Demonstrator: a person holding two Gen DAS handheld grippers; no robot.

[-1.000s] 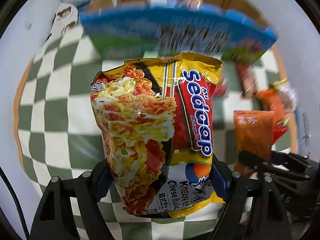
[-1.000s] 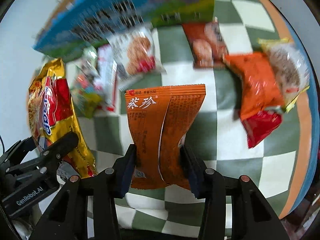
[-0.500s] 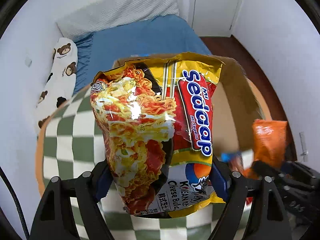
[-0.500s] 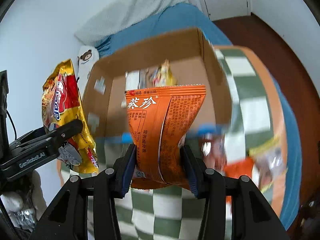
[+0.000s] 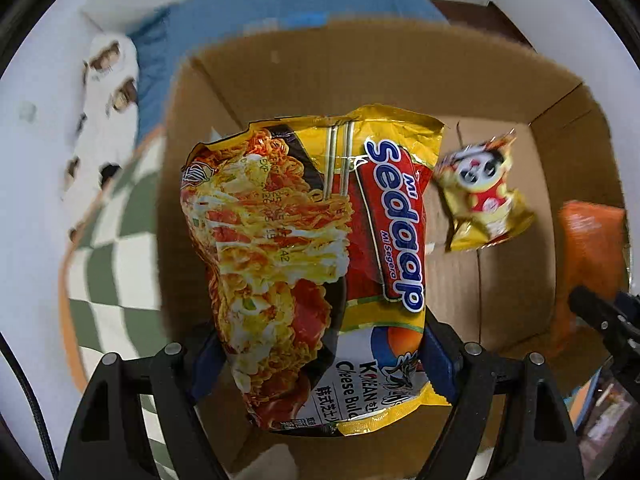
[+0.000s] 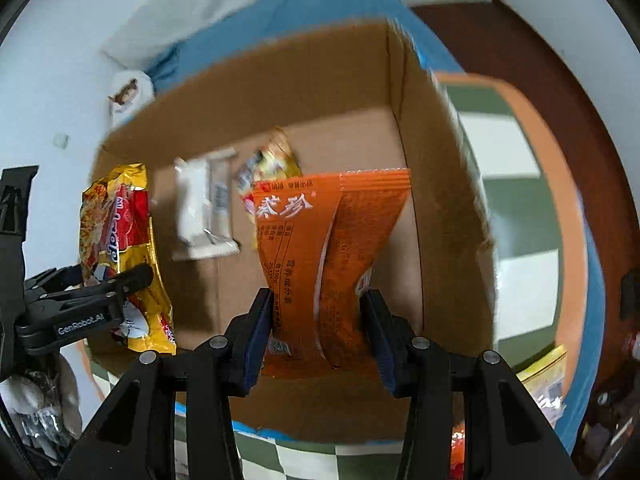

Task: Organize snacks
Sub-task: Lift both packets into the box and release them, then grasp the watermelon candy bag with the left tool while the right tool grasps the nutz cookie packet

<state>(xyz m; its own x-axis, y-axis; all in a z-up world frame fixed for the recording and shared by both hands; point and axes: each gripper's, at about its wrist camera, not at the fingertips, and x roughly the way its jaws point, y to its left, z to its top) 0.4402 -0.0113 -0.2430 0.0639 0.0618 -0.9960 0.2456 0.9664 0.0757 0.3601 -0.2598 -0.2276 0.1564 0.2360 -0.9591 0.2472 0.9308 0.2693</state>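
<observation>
Left wrist view: our left gripper (image 5: 320,364) is clamped on the noodle packet (image 5: 312,264) above the open cardboard box (image 5: 360,64); a small panda packet (image 5: 482,196) lies inside, ahead and right; our right gripper (image 6: 318,332) pinches the orange packet (image 6: 332,256) over the same box.

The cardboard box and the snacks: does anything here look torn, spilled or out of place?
Nothing stands out. The noodle packet and the orange packet look intact, each clamped in a gripper over the cardboard box. The panda snack bag lies loose inside, unopened as far as the blur shows.
</observation>
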